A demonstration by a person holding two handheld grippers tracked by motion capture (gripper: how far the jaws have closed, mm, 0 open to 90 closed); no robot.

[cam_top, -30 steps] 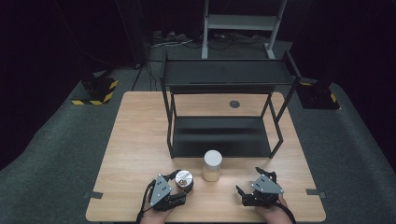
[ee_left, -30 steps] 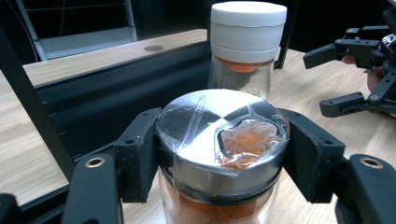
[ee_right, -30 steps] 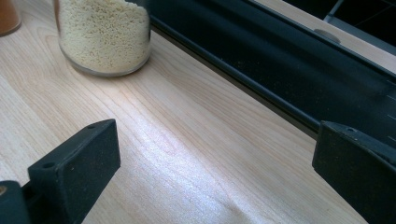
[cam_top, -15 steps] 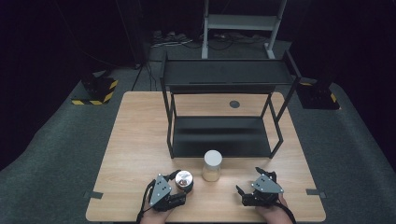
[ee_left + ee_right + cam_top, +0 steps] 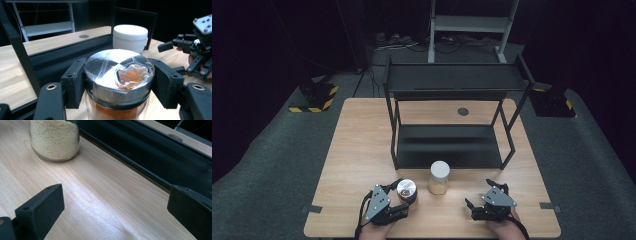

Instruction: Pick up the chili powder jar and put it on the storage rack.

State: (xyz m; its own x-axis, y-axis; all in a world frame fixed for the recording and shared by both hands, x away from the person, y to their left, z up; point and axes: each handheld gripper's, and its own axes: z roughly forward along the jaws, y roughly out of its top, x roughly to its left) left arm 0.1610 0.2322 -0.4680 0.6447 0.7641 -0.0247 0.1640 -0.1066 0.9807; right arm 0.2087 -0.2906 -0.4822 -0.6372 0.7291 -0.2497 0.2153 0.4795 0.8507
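Note:
A glass jar of orange powder with a taped metal lid (image 5: 117, 72) stands near the table's front edge (image 5: 406, 188). My left gripper (image 5: 117, 81) is shut on it, one pad pressed against each side of the lid; in the high view it (image 5: 403, 199) sits at the front left. Just right of it stands a white-lidded jar (image 5: 439, 177) of pale grains (image 5: 55, 140). My right gripper (image 5: 479, 194) rests at the front right, open, with bare wood between its jaws (image 5: 116, 195). It also appears at the right of the left gripper view (image 5: 172, 57).
A black two-tier metal rack (image 5: 452, 80) stands mid-table, its lower shelf (image 5: 447, 145) just behind the jars. The wooden table (image 5: 357, 150) has a round hole (image 5: 463, 111) at the back. Bare wood lies left of the rack. The floor beyond is dark carpet.

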